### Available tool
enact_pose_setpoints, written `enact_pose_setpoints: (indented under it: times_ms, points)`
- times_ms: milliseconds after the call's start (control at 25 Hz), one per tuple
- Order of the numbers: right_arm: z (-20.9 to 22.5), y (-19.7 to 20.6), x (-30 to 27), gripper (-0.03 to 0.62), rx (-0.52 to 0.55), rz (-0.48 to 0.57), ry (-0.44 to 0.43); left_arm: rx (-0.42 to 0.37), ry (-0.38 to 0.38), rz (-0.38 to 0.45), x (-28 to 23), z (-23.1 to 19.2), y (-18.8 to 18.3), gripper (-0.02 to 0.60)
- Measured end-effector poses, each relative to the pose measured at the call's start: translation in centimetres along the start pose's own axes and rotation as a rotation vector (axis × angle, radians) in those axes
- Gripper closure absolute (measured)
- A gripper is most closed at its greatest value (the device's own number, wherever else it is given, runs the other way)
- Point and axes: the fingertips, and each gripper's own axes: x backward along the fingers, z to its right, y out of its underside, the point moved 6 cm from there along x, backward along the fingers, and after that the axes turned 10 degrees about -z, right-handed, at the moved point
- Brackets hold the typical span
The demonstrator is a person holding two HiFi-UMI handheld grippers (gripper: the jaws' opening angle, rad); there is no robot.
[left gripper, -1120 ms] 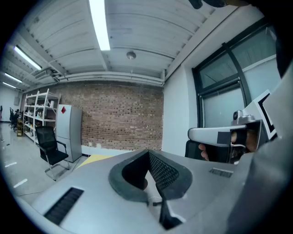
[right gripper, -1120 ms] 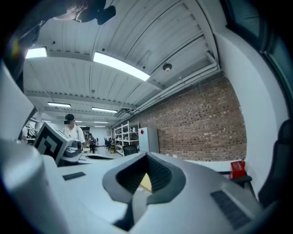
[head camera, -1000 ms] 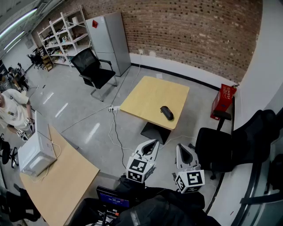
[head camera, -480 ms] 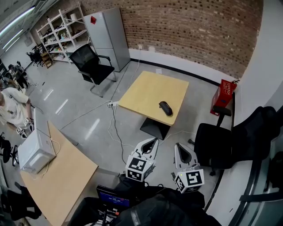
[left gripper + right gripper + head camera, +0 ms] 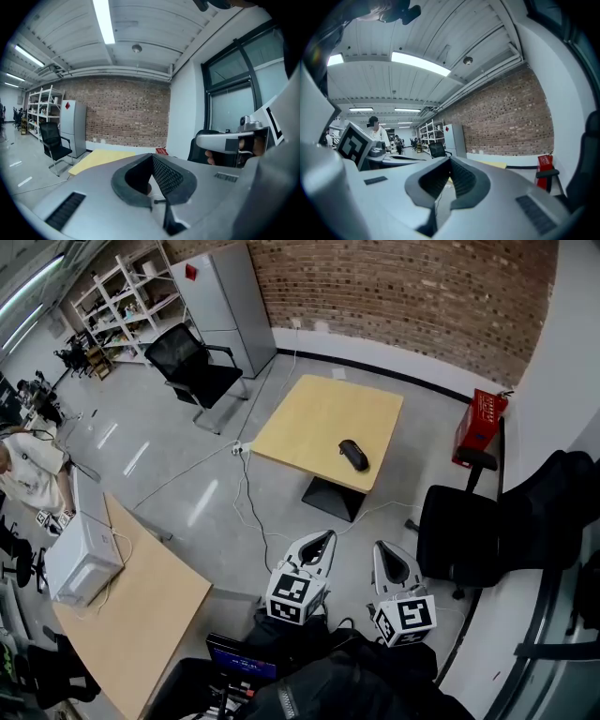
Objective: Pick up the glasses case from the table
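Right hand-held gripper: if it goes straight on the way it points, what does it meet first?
Nothing close. The right hand-held gripper points over grey floor toward the square light-wood table; its view shows that tabletop past the shut jaws, so the table likely comes first. Depth is unclear.

I'm seeing bright, even light: ceiling strip lights (image 5: 107, 21) are casting only soft shadows. The floor (image 5: 202, 507) is catching pale glare streaks. Fisheye is bending the edges in every view and the corners are vignetting dark. My left gripper (image 5: 151, 157) is showing soft and blurry up close.
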Motion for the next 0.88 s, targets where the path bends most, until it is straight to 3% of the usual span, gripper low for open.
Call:
enact_pose_setpoints:
  times_ms: [120,320,880]
  points:
    - [0.1,0.1,-1.2,0.591,0.001,-0.017,-0.001,0.002,0.001,-0.007,-0.7,-0.8,0.1,0.581]
    - [1.2,-1.3,-3.5,0.591,-0.013,-0.005,0.074,0.003,0.008,0.009,-2.3,-3.2,-1.1,0.581]
    - [1.4,-4.8,-11.1,0.591,0.032,-0.012,0.109,-0.004,0.089,0.042,-6.7,-9.7,-5.1,0.581]
